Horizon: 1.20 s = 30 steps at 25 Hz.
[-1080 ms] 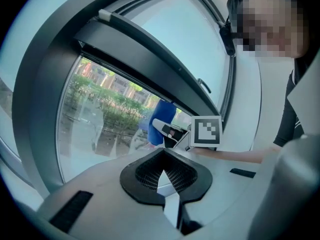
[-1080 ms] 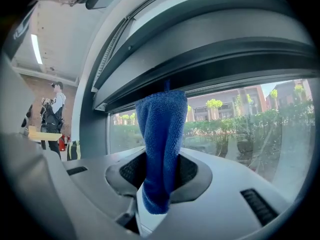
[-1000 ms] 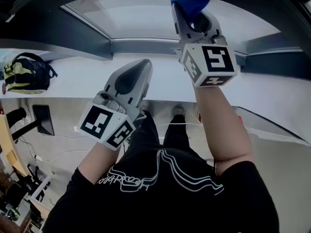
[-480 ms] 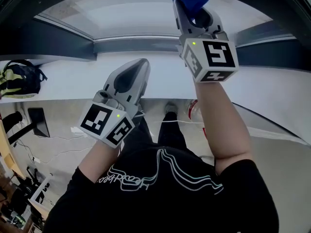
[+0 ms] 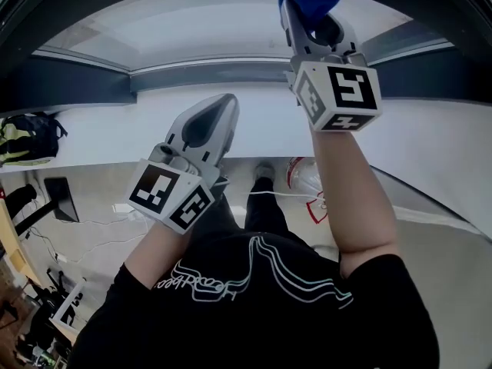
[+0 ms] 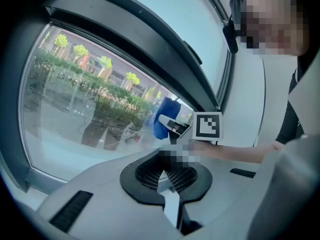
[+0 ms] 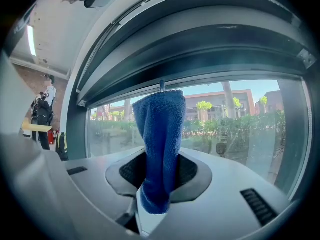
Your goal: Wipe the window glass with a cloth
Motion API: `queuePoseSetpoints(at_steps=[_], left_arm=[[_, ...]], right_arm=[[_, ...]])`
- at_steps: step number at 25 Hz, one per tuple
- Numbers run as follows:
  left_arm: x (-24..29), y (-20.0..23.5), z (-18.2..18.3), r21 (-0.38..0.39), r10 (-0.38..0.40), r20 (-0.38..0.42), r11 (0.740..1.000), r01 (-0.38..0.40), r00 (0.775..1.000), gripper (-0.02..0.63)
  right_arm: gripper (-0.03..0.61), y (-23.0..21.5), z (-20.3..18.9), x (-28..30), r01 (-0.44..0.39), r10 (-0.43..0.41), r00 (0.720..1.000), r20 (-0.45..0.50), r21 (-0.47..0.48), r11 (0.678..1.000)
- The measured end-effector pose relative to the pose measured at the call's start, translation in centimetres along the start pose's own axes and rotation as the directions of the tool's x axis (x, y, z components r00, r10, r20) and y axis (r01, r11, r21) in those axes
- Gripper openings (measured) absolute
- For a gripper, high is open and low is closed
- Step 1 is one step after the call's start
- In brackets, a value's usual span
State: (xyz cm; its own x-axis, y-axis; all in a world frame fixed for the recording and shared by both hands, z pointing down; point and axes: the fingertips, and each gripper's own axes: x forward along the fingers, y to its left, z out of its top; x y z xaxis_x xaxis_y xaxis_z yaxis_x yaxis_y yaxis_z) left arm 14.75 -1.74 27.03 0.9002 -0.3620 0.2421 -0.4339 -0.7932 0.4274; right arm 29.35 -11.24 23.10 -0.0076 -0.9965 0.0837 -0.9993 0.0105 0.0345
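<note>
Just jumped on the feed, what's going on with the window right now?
A person is working with a gripper in each hand. The right gripper is shut on a blue cloth and raised to the window glass, where the cloth looks pressed against the pane. The left gripper is shut on nothing and held lower, over the white sill.
</note>
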Motion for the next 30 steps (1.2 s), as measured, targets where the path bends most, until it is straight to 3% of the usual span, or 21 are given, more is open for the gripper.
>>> queuePoseSetpoints(at_steps=[21,26,30], left_arm=[[8.8,-8.2,-0.7,0.046,-0.093,-0.051,0.994,0.095,0.994,0.003],[10.2,-9.4,-1.4,0.063,-0.112,-0.072,0.991,0.116,0.991,0.003],[11.1,-10.0,-2.1,0.071,-0.117,-0.089,0.990,0.123,0.989,0.003]], right_arm=[[0.094,-16.1,-1.0,-7.3,0.170,-0.170,0.985,-0.010,-0.008,0.985],[0.094,-20.1,-1.8,-9.3,0.238,-0.238,0.971,-0.014,-0.003,0.971],[0.094,-24.1,-3.1,-11.3,0.334,-0.333,0.942,-0.029,0.021,0.942]])
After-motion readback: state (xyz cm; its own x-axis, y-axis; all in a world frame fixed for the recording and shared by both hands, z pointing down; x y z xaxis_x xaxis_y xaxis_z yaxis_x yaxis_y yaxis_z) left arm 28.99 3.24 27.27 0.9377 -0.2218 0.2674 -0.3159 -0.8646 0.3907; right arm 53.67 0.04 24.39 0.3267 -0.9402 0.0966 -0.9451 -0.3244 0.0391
